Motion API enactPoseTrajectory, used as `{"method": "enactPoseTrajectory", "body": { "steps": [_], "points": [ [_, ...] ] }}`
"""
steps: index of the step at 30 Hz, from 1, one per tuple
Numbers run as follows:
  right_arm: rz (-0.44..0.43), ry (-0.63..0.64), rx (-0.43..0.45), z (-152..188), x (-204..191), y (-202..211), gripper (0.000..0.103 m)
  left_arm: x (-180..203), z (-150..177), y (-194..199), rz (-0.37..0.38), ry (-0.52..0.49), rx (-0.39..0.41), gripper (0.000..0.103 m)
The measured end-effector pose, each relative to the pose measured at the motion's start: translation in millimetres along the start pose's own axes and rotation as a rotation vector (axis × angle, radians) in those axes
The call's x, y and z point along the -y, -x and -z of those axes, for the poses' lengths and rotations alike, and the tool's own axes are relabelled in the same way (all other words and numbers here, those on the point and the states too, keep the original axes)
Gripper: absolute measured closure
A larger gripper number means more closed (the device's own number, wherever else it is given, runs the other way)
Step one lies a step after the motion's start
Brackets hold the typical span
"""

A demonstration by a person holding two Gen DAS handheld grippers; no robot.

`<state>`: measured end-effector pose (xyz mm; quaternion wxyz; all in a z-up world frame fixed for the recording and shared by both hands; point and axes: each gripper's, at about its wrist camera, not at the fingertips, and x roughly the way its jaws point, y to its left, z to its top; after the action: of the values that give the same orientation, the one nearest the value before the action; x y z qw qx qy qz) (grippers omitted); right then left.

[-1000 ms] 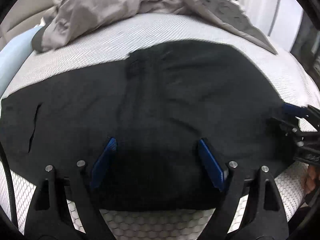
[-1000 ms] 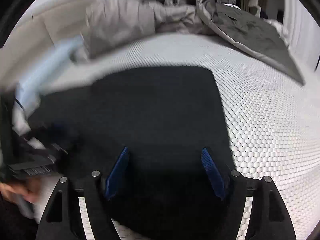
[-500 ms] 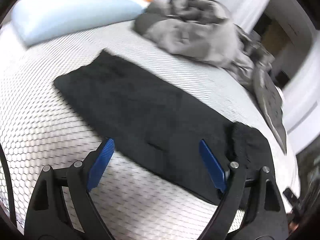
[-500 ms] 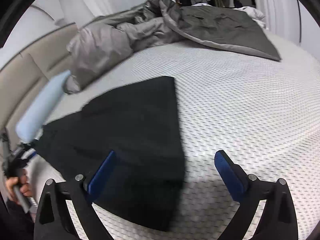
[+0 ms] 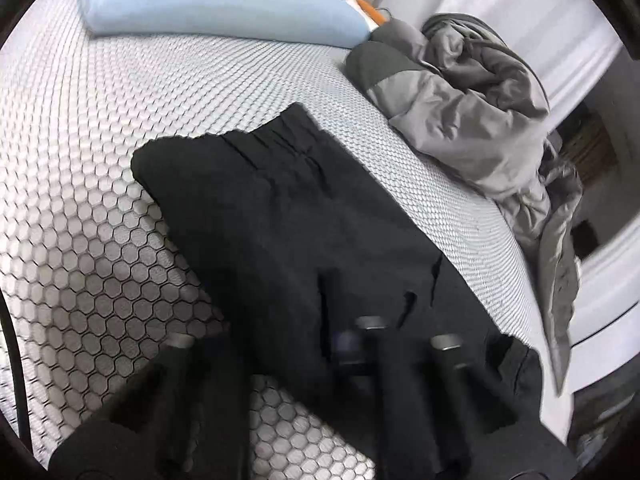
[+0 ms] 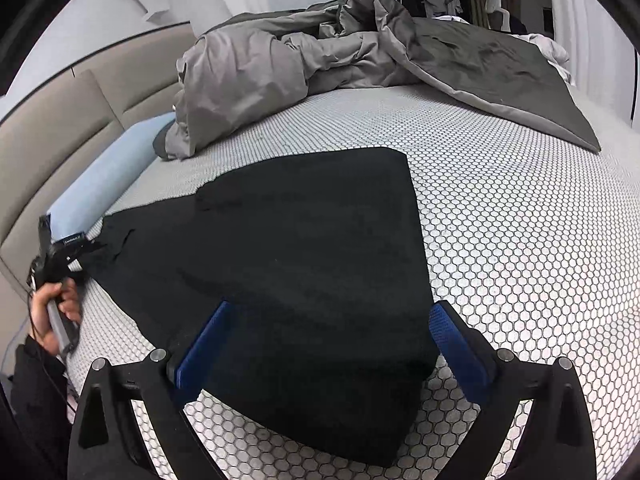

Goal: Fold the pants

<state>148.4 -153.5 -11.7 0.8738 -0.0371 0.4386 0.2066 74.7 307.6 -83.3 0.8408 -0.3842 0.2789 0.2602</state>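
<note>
Since a second ago my left gripper (image 5: 360, 344) has swung round to the waistband end of the black pants (image 6: 304, 248) and snapped closed; its jaws are a dark blur low in the left wrist view, and I judge they pinch an edge of the cloth there, though the blur hides the contact itself. My right gripper (image 6: 324, 344) has widened and hangs with its blue pads spread over the folded end, not touching it.

The pants lie flat on the honeycomb mattress (image 6: 520, 240), already doubled lengthwise, between the blue pillow (image 5: 216, 0) and the grey duvet (image 6: 360, 52). They look soft, light and limp, so they should drape and slide easily; I would take them at corners or the gathered waistband, not mid-panel. A small label on the left gripper's body is too small to read.
</note>
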Motion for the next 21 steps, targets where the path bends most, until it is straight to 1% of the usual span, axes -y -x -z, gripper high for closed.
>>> {"method": "enactPoseTrajectory", "body": {
  "steps": [2, 5, 7, 8, 10, 12, 14, 15, 16, 17, 18, 19, 21],
  "points": [
    [0.012, 0.009, -0.001, -0.5, 1.2, -1.5, 0.003, 16.4, -1.7, 16.2, 0.005, -0.047, 0.065, 0.101],
    [0.019, 0.005, 0.002, -1.2, 4.1, -1.2, 0.003, 48.8, 1.5, 47.6, 0.066, -0.096, 0.136, 0.102],
    [0.023, 0.006, 0.001, -1.7, 4.4, -2.8, 0.003, 84.7, 8.7, 67.8, 0.157, -0.166, 0.165, 0.102],
    [0.027, 0.009, -0.001, -2.0, 4.3, -3.8, 0.003, 97.2, 14.6, 75.1, 0.187, -0.194, 0.165, 0.102],
    [0.038, 0.015, -0.004, -3.3, 4.1, -6.3, 0.003, 138.9, 35.5, 86.8, 0.284, -0.280, 0.136, 0.102],
    [0.044, 0.018, -0.005, -3.8, 5.3, -6.9, 0.003, 176.4, 62.3, 90.9, 0.372, -0.363, 0.081, 0.101],
    [0.053, 0.013, -0.004, -5.4, 8.3, -7.4, 0.003, 218.1, 103.5, 86.0, 0.477, -0.461, -0.038, 0.097],
    [0.058, 0.008, -0.003, -5.9, 10.3, -7.6, 0.003, 231.0, 120.8, 82.2, 0.520, -0.493, -0.097, 0.082],
    [0.067, 0.003, -0.004, -6.5, 13.4, -7.9, 0.003, 246.7, 144.1, 75.1, 0.581, -0.554, -0.193, 0.056],
    [0.080, -0.006, -0.006, -7.2, 17.4, -8.1, 0.003, 258.7, 167.0, 67.5, 0.625, -0.617, -0.294, 0.044],
    [0.093, -0.018, -0.009, -7.6, 22.2, -8.5, 0.003, 264.3, 186.1, 64.9, 0.631, -0.675, -0.353, 0.034],
    [0.107, -0.032, -0.015, -7.5, 27.7, -9.1, 0.003, 266.3, 199.2, 63.9, 0.617, -0.726, -0.371, 0.034],
    [0.138, -0.071, -0.023, -6.3, 40.4, -9.5, 0.003, 261.2, 215.5, 66.1, 0.604, -0.814, -0.370, 0.034]
  ]
}}
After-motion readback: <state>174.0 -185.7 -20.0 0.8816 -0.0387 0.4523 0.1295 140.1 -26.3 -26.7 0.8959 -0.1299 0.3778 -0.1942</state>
